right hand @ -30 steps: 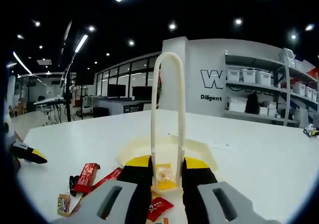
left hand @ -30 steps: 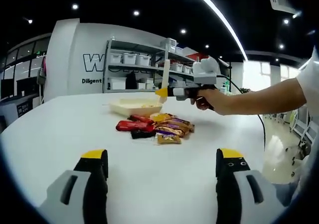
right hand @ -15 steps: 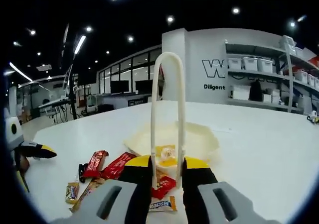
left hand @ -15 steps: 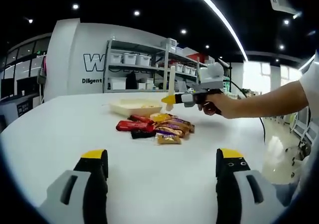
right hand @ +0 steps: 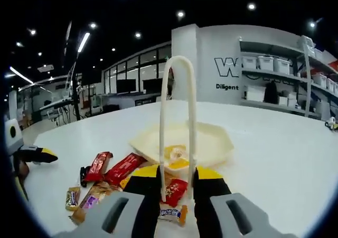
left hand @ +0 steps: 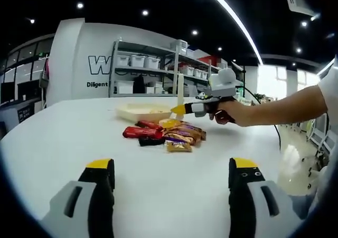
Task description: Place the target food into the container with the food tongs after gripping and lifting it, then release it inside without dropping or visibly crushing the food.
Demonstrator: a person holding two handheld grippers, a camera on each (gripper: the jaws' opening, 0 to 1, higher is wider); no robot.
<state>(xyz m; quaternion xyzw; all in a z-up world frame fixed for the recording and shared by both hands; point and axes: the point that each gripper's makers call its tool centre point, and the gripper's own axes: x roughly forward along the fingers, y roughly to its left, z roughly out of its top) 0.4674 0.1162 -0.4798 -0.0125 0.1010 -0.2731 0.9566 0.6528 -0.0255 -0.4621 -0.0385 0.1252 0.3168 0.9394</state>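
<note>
One pair of tongs (right hand: 177, 116) was clamped in the right gripper (right hand: 177, 181); the left gripper (left hand: 171, 181) was held open. One yellow snack (right hand: 176, 156) was seen inside the single tray (right hand: 211, 145); roughly eight wrapped snacks (right hand: 113, 174) were piled beside it.

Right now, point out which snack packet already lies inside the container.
The yellow packet, in the cream container between the tongs' arms; the other wrappers lie on the table.

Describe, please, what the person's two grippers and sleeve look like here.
The left gripper has black jaws with yellow tips on grey bodies. The right gripper matches, carrying a white housing on top and trailing a black cable. The person wears a white short sleeve.
</note>
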